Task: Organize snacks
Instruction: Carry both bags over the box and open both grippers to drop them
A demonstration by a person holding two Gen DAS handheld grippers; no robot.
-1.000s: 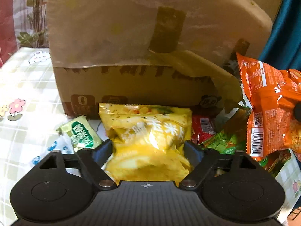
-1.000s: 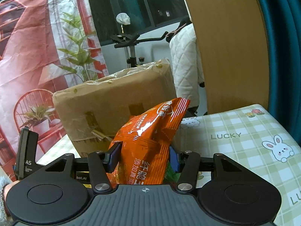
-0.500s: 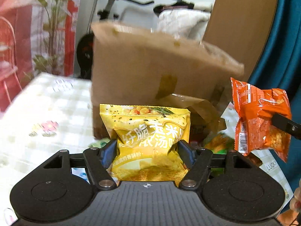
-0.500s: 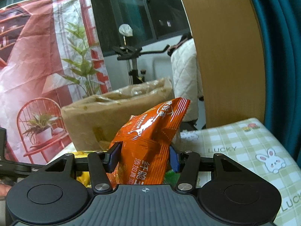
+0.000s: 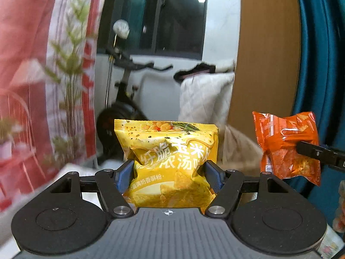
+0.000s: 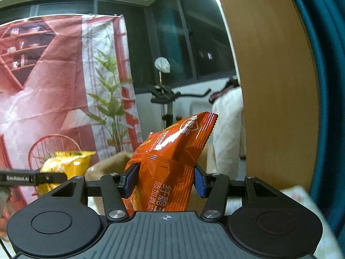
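Holding one packet per claw, we're mid-carry: the left gripper (image 5: pixel 169 173) has its blue pads pinched into the sides of the yellow snack bag (image 5: pixel 167 161), jaws about mid-width with the bag bulging above and below them; the right gripper (image 6: pixel 165 179) is clamped narrower on the orange snack bag (image 6: pixel 170 161), which sticks up tilted past its fingertips. Both bags are clear of any surface, so we judge pick-up done for these two and placing still to do; how many other snacks are sorted we can't tell from here. Ahead of and below the right claw sits the open cardboard box (image 6: pixel 107 165), likely drop target, its rim just behind the orange bag. Beyond: exercise bike (image 6: pixel 168 99), printed backdrop (image 6: pixel 54 86), wooden panel (image 5: pixel 267 54), teal curtain (image 5: pixel 319 54). Nothing blocks the way; the two bags sit near each other, so we watch for a clash.
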